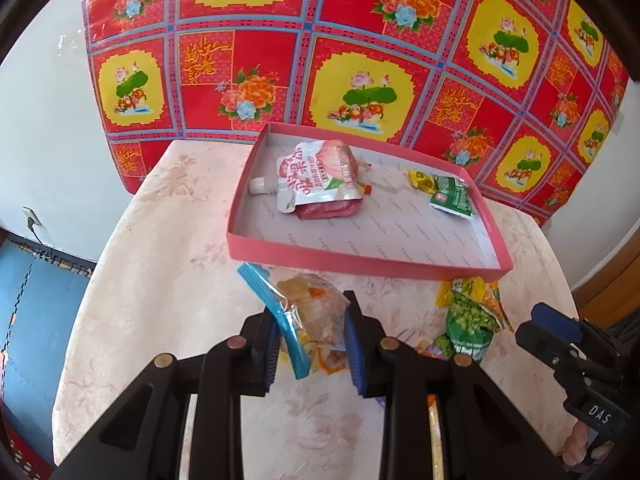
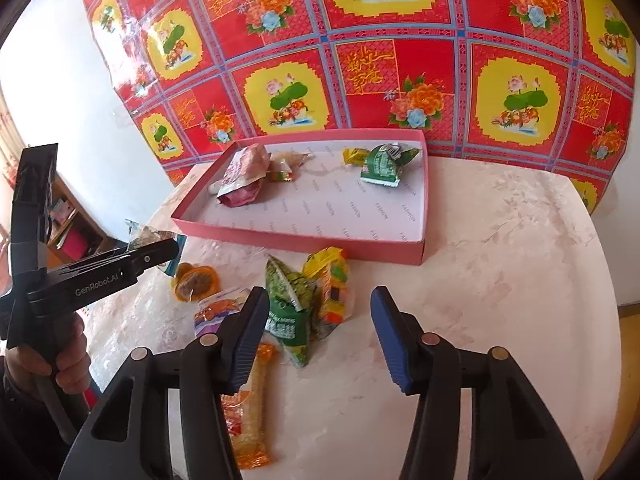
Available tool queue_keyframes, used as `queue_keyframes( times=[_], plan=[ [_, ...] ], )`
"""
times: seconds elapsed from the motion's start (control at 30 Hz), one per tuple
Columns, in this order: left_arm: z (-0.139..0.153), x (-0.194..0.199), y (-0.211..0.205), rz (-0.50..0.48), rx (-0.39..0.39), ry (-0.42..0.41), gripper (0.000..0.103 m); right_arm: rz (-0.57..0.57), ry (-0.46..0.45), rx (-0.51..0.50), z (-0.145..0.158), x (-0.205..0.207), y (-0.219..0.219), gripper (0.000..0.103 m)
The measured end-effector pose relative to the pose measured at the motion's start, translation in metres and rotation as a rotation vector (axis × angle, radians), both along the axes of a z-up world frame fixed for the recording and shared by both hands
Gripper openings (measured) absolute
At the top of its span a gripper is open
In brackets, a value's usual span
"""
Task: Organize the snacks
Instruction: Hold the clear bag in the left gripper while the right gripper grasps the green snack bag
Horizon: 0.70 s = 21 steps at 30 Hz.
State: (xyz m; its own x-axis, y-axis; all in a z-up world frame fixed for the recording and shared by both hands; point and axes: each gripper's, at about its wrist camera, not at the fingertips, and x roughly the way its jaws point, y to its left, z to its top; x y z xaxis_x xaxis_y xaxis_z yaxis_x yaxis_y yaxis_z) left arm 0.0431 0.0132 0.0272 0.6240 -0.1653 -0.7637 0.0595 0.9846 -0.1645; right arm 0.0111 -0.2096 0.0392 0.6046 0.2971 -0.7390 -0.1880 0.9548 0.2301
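Nearest the left wrist camera, the left gripper (image 1: 314, 334) is clamped on a clear snack bag (image 1: 308, 320) with a blue sealed edge, its blue pads pressing both sides of the bag, which is held above the pale floral table (image 1: 168, 240). From the right wrist view, the right gripper (image 2: 320, 332) stands with its jaws apart and nothing between the pads; a long orange wafer packet (image 2: 250, 400) lies on the table partly under its left finger. Just beyond, a green pea packet (image 2: 290, 312) and a yellow packet (image 2: 332, 284) lie touching each other, with an orange jelly cup (image 2: 196, 282) to their left. Farther back sits the pink tray (image 2: 300, 240), holding a pink spouted pouch (image 1: 316, 180) at its left and a small green sachet (image 1: 450, 196) beside a yellow candy (image 1: 420, 180) at its right. Behind the table hangs a red patterned cloth (image 1: 360, 40).
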Motion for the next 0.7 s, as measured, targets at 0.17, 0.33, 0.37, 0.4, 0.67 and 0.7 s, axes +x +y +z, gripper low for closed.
queue_keyframes(
  times=[0.17,0.33,0.37,0.4,0.67,0.7],
  plan=[
    [0.002,-0.007,0.008,0.016,0.000,0.001,0.029,0.024,0.003,-0.004,0.000,-0.005,0.012,0.055],
    [0.003,-0.013,0.015,0.027,-0.007,-0.004,0.029,0.045,0.025,-0.005,-0.003,-0.008,0.020,0.048],
    [0.002,-0.015,0.018,0.030,-0.010,-0.005,0.029,0.048,0.031,-0.005,-0.004,-0.008,0.022,0.048],
    [0.002,-0.016,0.019,0.032,-0.012,-0.006,0.029,0.049,0.038,-0.004,-0.005,-0.008,0.023,0.047],
    [-0.002,-0.023,0.026,0.037,-0.021,0.000,0.029,0.054,0.063,-0.057,-0.016,0.001,0.034,0.047],
    [-0.003,-0.024,0.026,0.036,-0.022,-0.001,0.029,0.054,0.066,-0.062,-0.017,0.003,0.035,0.047]
  ],
)
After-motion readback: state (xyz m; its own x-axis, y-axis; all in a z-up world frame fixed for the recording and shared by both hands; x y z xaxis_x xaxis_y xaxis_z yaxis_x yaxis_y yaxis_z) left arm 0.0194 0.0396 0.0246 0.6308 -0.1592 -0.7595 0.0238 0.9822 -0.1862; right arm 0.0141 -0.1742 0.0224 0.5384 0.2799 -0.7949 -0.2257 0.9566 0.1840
